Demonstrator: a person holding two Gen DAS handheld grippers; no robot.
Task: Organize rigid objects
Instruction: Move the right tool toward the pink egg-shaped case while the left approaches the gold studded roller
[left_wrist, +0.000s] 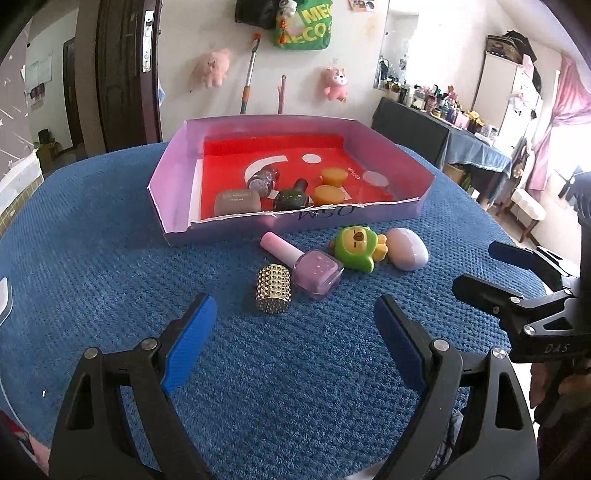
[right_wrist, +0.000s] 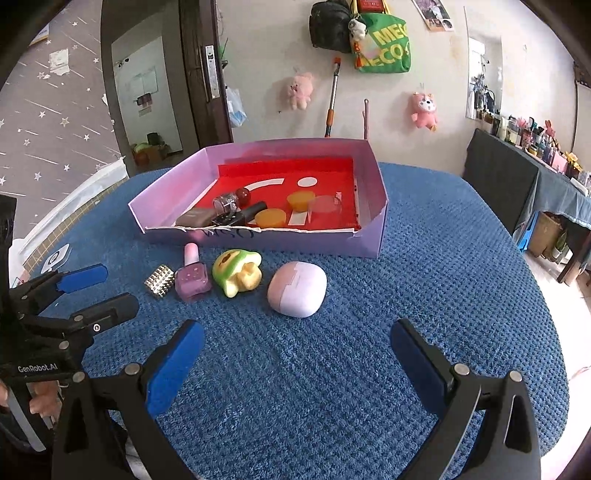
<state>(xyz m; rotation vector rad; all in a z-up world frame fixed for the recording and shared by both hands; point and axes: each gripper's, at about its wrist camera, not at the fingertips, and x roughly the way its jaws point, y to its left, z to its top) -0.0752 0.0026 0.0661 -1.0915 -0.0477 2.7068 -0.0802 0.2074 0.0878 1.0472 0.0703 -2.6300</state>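
Both grippers spread, empty: left gripper (left_wrist: 291, 325), right gripper (right_wrist: 295, 354). Studded cap (left_wrist: 274, 290) lies just beside nail polish (left_wrist: 314, 267), outside box (left_wrist: 177, 177). We straddle the cap squarely, avoid nudging the bottle.

One lilac box (left_wrist: 207, 221) holds two orange discs (left_wrist: 328, 194), three bottles (left_wrist: 291, 196) and one grey case (left_wrist: 236, 202). Outside lie four items: pink bottle (left_wrist: 317, 271), studded cylinder (left_wrist: 274, 294), green toy (left_wrist: 356, 249), lilac case (left_wrist: 408, 249).
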